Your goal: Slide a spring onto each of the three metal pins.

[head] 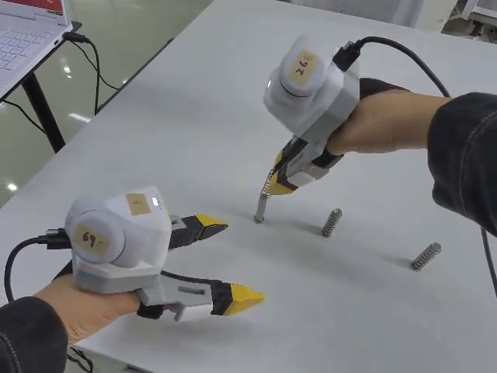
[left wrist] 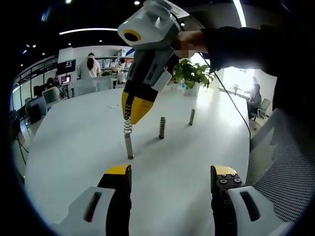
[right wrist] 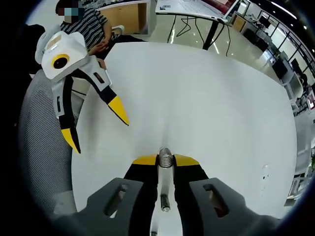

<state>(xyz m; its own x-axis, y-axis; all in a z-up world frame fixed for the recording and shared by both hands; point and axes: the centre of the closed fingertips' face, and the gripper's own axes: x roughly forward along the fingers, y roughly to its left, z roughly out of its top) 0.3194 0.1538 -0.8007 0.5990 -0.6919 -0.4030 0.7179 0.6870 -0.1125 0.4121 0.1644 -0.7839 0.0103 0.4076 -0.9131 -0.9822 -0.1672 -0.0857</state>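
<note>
While the right gripper (head: 277,185) is hanging over the middle of the worktop (head: 194,116) in the head view, its jaws are pinching a spring (head: 266,186) near its top. The bottom of the spring is meeting the top of a pin (head: 259,211) that is standing upright. A second spring (head: 331,222) is standing near the pin, toward the right edge, and a third spring (head: 425,256) is leaning closer to that edge. The left gripper (head: 233,260) is being held near the front edge with its jaws spread wide, holding nothing.

In the left gripper view, the two jaws are rising far apart. The spring (left wrist: 127,123) is hanging from the right gripper (left wrist: 135,112) down onto the pin (left wrist: 129,147).

In the right gripper view, the jaws are squeezing the spring (right wrist: 166,158), and the pin (right wrist: 166,202) is showing straight below it. The left gripper (right wrist: 96,128) is showing open over the worktop's edge.
</note>
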